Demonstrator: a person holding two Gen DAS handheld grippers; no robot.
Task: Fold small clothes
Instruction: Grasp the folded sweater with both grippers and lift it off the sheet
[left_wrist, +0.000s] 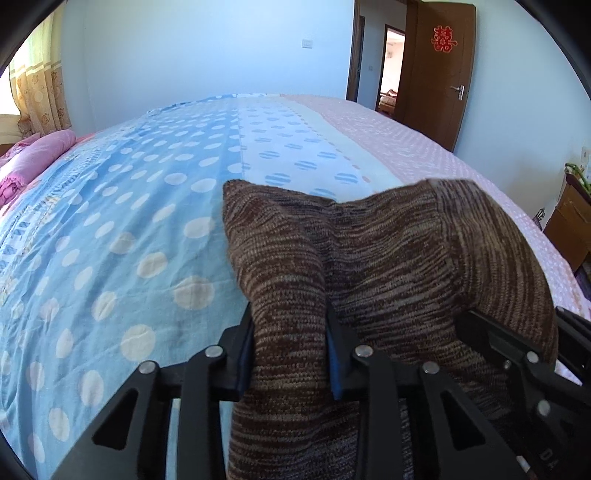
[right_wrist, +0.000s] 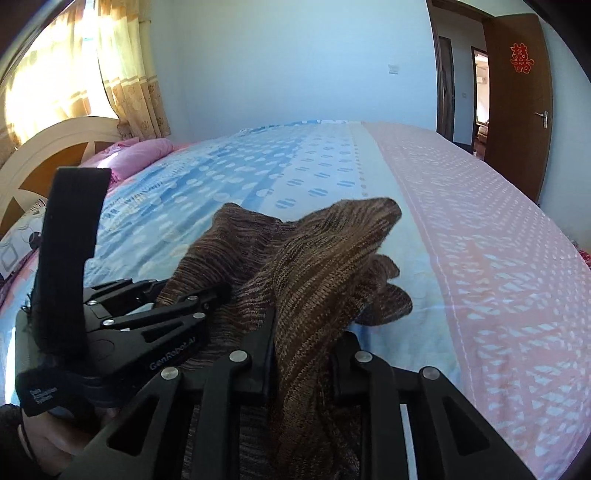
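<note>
One brown knitted garment (left_wrist: 388, 258) is lifted over the bed (left_wrist: 129, 221), pinched by two tongs: the left tongs (left_wrist: 290, 354) clamp one fold, the right tongs (right_wrist: 303, 365) clamp another. One pink pillow (left_wrist: 33, 162) lies far off.

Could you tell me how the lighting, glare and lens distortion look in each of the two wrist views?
Left wrist view: even daylight, no glare; the fisheye bows the bed into a dome, and the brown knit garment stays sharp. Right wrist view: sunlight through the curtain washes out the upper left corner; dark corners frame the picture, and the door leans with the same curvature.
</note>
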